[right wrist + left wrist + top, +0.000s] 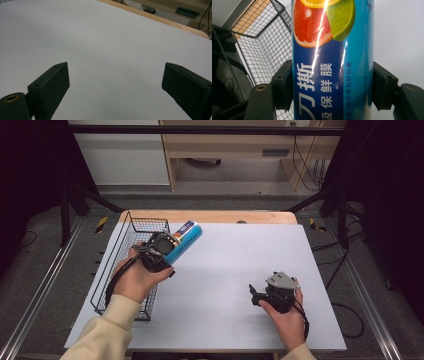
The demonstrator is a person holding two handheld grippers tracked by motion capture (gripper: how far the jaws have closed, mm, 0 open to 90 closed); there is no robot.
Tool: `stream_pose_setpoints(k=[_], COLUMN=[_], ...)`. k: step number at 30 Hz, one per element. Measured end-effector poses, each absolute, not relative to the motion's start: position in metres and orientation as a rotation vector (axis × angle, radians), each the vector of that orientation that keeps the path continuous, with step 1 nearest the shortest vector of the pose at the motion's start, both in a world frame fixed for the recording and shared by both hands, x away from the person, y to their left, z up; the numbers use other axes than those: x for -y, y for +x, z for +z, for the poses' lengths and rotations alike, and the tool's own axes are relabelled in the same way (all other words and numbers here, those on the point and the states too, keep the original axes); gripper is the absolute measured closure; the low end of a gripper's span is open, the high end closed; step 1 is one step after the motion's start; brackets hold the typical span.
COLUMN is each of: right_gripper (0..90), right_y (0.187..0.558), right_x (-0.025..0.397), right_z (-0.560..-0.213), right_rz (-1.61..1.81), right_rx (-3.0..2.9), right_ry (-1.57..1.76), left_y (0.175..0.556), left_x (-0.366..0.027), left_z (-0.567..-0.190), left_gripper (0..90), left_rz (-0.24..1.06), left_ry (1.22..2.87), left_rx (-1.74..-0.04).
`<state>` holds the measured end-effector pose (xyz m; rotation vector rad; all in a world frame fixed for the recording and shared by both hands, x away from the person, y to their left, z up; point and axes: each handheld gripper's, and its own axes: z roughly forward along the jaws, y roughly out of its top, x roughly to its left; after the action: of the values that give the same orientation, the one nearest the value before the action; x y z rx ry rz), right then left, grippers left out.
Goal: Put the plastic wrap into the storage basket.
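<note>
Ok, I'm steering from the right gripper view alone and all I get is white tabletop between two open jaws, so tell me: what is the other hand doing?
Observer: The left gripper is shut on a blue tube printed with citrus fruit.
Operator: Is the tube on the table?
Observer: No, it is held up off the white table, slanting away from the person.
Operator: Anything near it to drop it into?
Observer: A black wire basket stands at the table's left edge, right beside the left hand.
Operator: And where does my gripper sit?
Observer: The right gripper rests low over the table's near right part, jaws pointing left.
</note>
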<state>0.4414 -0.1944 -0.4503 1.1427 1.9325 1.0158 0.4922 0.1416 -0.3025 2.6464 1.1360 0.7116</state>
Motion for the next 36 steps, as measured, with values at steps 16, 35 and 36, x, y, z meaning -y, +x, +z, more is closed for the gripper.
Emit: stream_pose_setpoints(k=[16,35,36], right_gripper=[7.5,7.5,7.5], right_y=[0.422,0.432,0.432], right_x=[0.197,0.198,0.199], right_z=[-0.446,-0.451,-0.451], right_rz=[1.111,1.086,1.085], right_rx=[-1.987,-2.022,-2.021], right_ry=[1.132,1.144,1.144], left_y=[0.476,0.466,0.466], left_x=[-0.161,-0.179,-0.179], left_z=[-0.3,-0.31,-0.31], left_gripper=[32.0,32.0,32.0], left_rz=[0.734,0.702,0.702], left_ry=[2.64,2.611,2.611], left_rx=[-1.274,-1.366,-1.366])
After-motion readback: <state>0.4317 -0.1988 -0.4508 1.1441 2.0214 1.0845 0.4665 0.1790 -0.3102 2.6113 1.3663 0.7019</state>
